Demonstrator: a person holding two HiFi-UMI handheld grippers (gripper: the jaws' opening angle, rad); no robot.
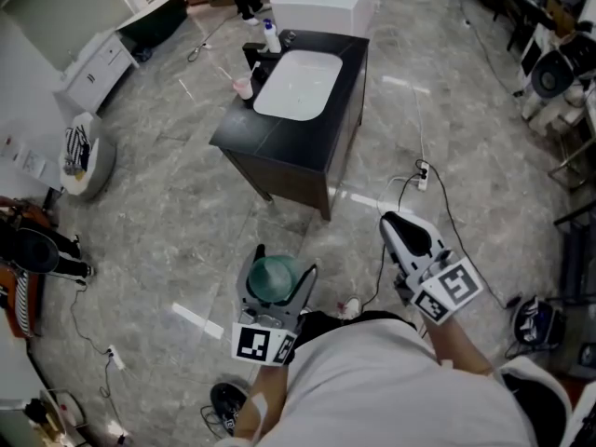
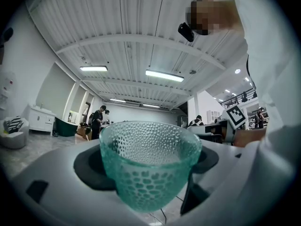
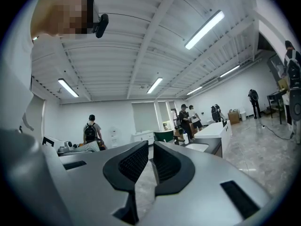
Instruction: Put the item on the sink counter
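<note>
A teal dimpled glass cup [image 1: 273, 277] sits upright between the jaws of my left gripper [image 1: 279, 266], low in the head view; in the left gripper view the cup [image 2: 150, 164] fills the centre, and the dark pads [image 2: 91, 168] press its sides. My right gripper [image 1: 391, 220] is held to the right, jaws closed with nothing between them, its ribbed pads [image 3: 127, 163] almost touching. The sink counter [image 1: 279, 133], black with a white basin [image 1: 300, 84], stands on the floor some way ahead of both grippers and shows small in the right gripper view [image 3: 207, 147].
On the counter's far left corner stand a white bottle [image 1: 271, 35] and a pink cup [image 1: 242, 88]. A white tub [image 1: 326, 3] lies behind it. Cables and a power strip [image 1: 422, 177] run over the grey floor at right. A round stool [image 1: 86, 161] is at left. People stand in the background.
</note>
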